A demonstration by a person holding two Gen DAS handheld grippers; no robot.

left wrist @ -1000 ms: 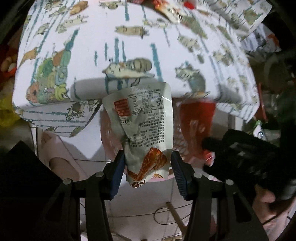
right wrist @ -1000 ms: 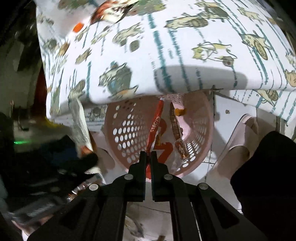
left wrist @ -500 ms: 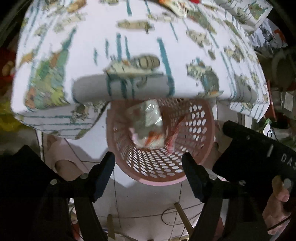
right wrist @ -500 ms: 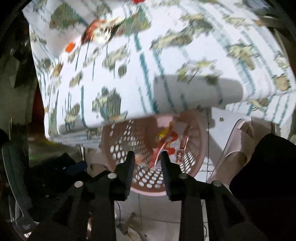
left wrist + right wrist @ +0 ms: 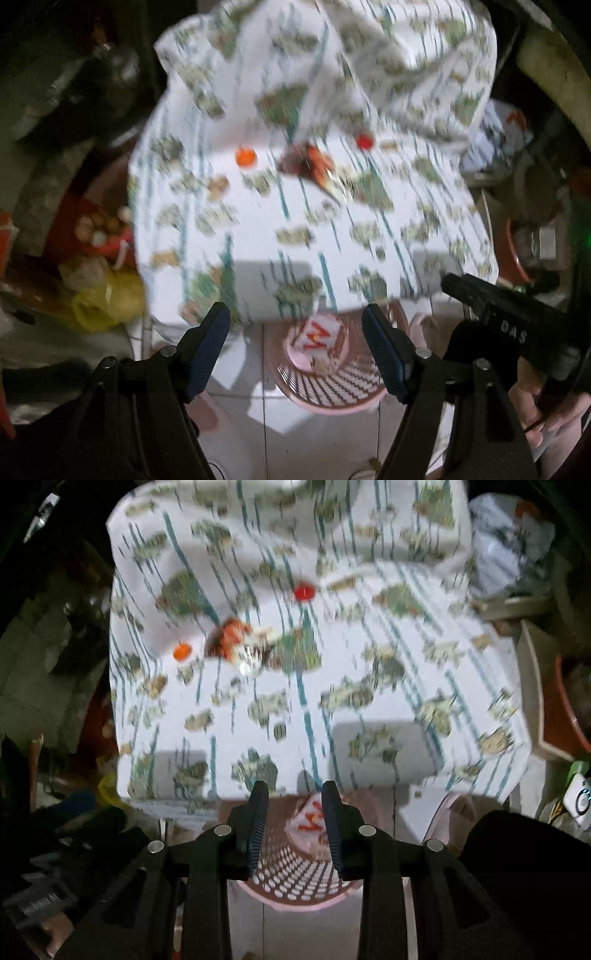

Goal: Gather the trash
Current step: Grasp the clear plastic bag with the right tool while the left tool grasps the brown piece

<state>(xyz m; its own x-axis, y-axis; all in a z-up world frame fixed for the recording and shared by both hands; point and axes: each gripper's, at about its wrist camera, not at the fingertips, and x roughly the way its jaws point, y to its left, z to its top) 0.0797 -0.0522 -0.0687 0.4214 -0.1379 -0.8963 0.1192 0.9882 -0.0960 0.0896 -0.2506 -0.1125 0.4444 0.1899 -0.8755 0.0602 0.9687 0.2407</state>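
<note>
Both claws hang above the near edge of the counter, which carries a white cloth printed with teal stripes and small figures. The left claw is spread wide with nothing between its pads. The right claw is parted by a narrower gap and also holds nothing. A pink perforated basket stands on the tiled floor under the counter edge, and a white wrapper with red print lies inside it. On the cloth, well apart from both claws, lies a crumpled red and orange wrapper, with an orange cap on one side of it and a red cap on the other. The picture is blurred, so finer detail cannot be told
</note>
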